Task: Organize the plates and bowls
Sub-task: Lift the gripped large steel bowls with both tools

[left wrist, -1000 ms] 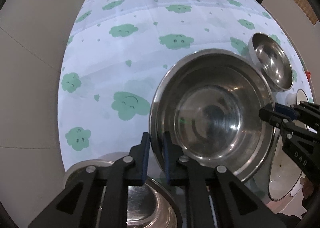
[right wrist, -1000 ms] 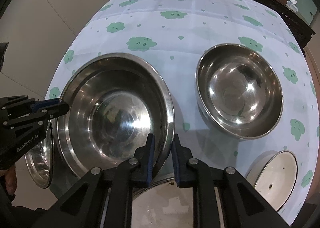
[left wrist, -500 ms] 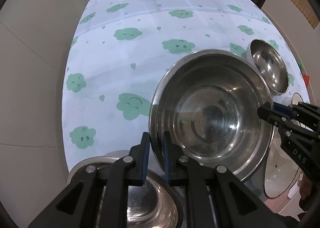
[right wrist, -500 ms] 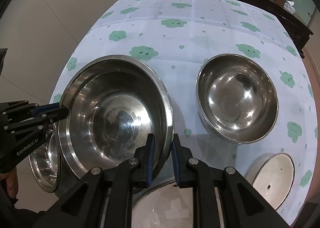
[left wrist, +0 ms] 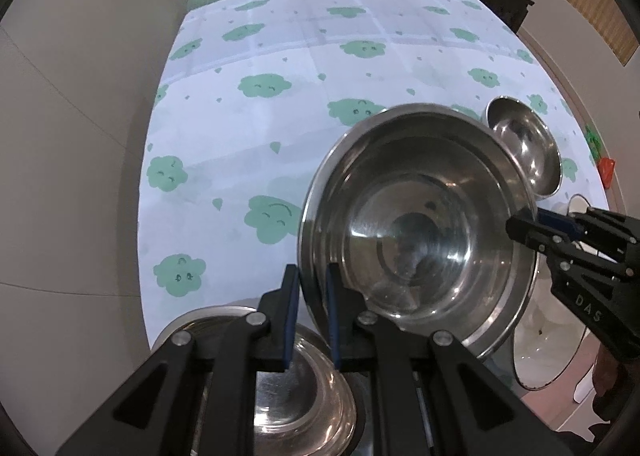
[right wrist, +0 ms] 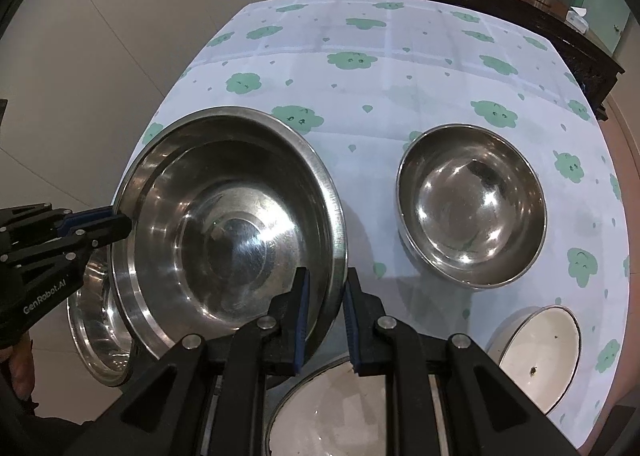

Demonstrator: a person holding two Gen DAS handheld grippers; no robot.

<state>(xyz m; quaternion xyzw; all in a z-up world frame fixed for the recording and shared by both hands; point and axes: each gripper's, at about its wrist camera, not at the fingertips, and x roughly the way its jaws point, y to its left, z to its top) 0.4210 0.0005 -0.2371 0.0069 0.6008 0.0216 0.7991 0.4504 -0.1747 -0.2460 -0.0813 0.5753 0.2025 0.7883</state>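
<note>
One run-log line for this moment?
left claw: shut on large steel bowl rim | right claw: same bowl, opposite rim | bowl: above table

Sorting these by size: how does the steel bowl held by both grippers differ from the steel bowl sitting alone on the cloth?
The held bowl is wider, with a broad flat rim; the lone bowl is smaller and thin-rimmed. The held bowl is tilted, gripped at two edges; the lone bowl rests untouched. Both are empty, shiny steel.
</note>
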